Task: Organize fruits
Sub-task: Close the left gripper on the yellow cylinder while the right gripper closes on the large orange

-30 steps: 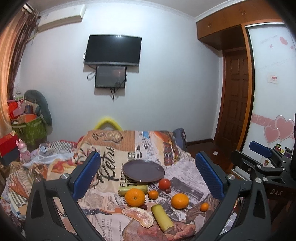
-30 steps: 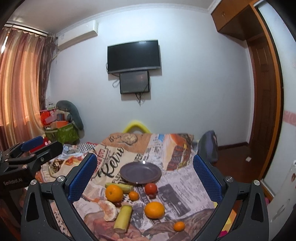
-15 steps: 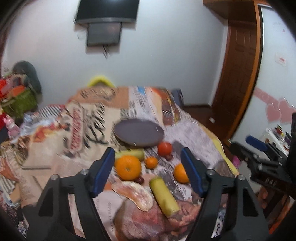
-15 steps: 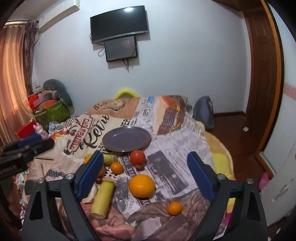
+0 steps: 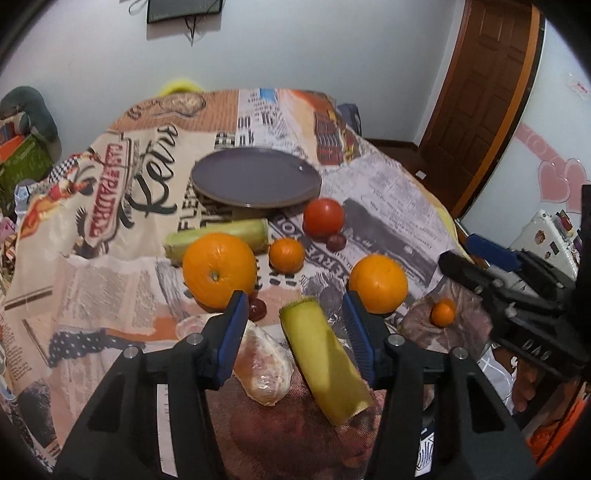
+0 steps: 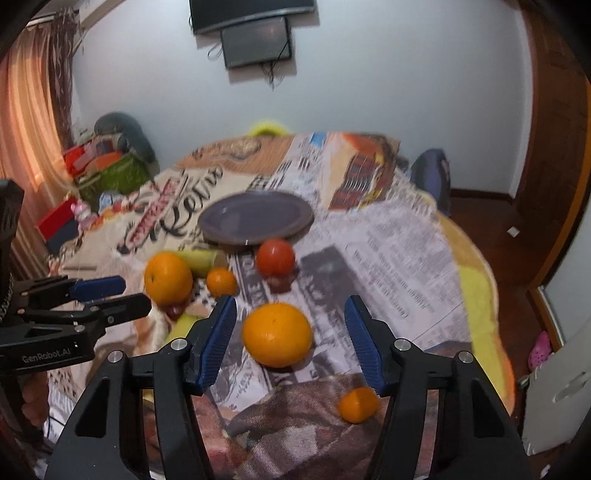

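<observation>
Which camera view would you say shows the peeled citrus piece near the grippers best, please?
The left wrist view: the peeled citrus piece lies close and sharp beside the left gripper. In the right wrist view that gripper hides it almost entirely.

I'm working in a home bedroom: a bed under a printed blanket, a wall television above it, curtains to its left.
</observation>
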